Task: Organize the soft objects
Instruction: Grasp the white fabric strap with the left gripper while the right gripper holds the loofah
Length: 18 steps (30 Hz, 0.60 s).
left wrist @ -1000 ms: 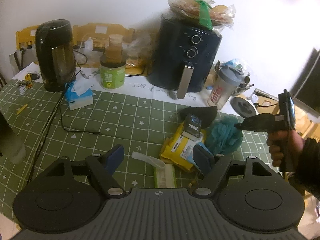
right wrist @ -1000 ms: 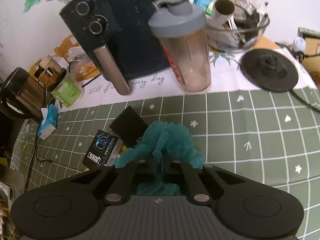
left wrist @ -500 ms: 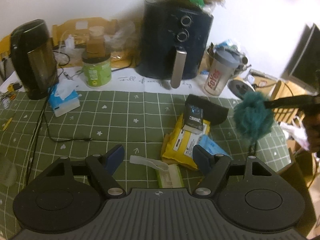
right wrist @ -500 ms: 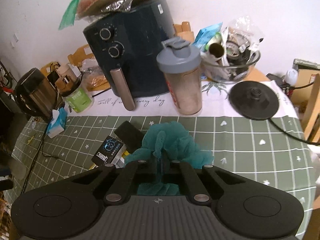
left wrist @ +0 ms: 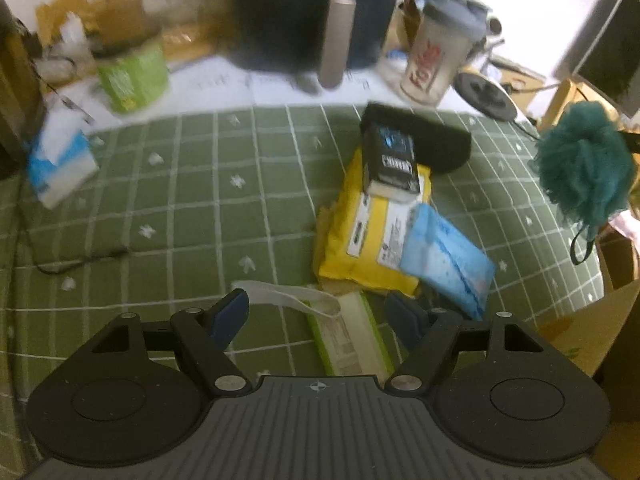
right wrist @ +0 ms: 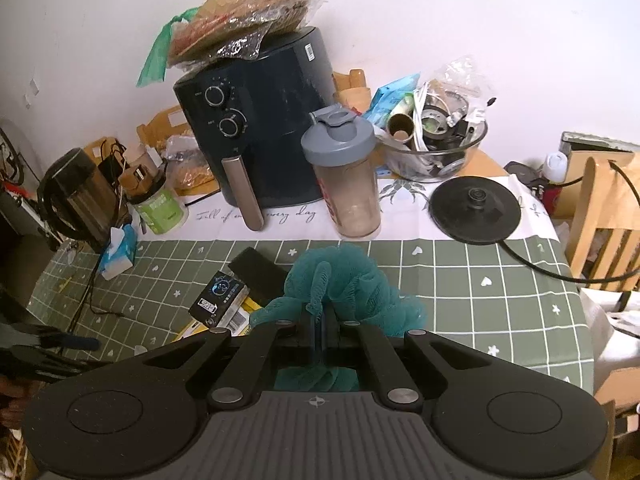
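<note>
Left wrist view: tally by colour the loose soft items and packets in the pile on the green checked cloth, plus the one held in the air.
Teal: 1, the bath pouf, held off the table at the right edge
Yellow: 1, the packet
Light blue: 1, the pack
Black: 2, the sponge and the small box
Green and white: 1, the packet
Total: 6

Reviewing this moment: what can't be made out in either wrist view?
- Left wrist: air fryer top cut off by the frame edge; back row motion-blurred.
- Left wrist: green pack partly hidden behind the left gripper.
- Right wrist: teal bath pouf underside hidden by the right gripper.
</note>
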{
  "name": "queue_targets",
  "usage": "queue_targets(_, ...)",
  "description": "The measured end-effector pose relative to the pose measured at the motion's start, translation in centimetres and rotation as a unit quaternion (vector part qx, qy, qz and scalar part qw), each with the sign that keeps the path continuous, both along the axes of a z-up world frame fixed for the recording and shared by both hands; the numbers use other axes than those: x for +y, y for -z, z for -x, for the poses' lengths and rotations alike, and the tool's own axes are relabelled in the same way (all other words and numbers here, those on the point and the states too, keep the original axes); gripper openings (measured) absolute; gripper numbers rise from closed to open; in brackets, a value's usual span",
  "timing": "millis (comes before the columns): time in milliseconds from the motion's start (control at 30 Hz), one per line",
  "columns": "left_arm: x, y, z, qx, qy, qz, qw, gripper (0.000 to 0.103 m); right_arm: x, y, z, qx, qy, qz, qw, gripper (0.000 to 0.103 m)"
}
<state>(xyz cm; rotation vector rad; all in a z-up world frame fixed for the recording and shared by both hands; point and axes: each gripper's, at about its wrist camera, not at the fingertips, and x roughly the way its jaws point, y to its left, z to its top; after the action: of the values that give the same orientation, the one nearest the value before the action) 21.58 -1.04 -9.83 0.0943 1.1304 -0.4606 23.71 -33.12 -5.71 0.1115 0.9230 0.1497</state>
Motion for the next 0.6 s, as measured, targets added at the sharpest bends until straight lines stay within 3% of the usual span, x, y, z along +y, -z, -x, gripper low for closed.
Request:
queue_targets(267, -1.0, 4.0, -2.4, 0.059, 0.018, -0.004, 0.9981, 0.072, -0.8, -0.6, 1.9, -0.002, 0.021, -0.011, 1.000, 0.005)
queue_targets(367, -1.3, 5.0, -2.7, 0.076, 0.023, -0.003, 0.9968, 0.062, -1.2, -0.6, 2.5, -0.002, 0.029, -0.017, 0.999, 0.005)
queue_targets(600, -1.1, 5.5, -2.9, 0.078, -0.001, 0.005, 0.9969, 0.013, -1.2, -0.8, 3.7, -0.003, 0.033, -0.019, 0.999, 0.005)
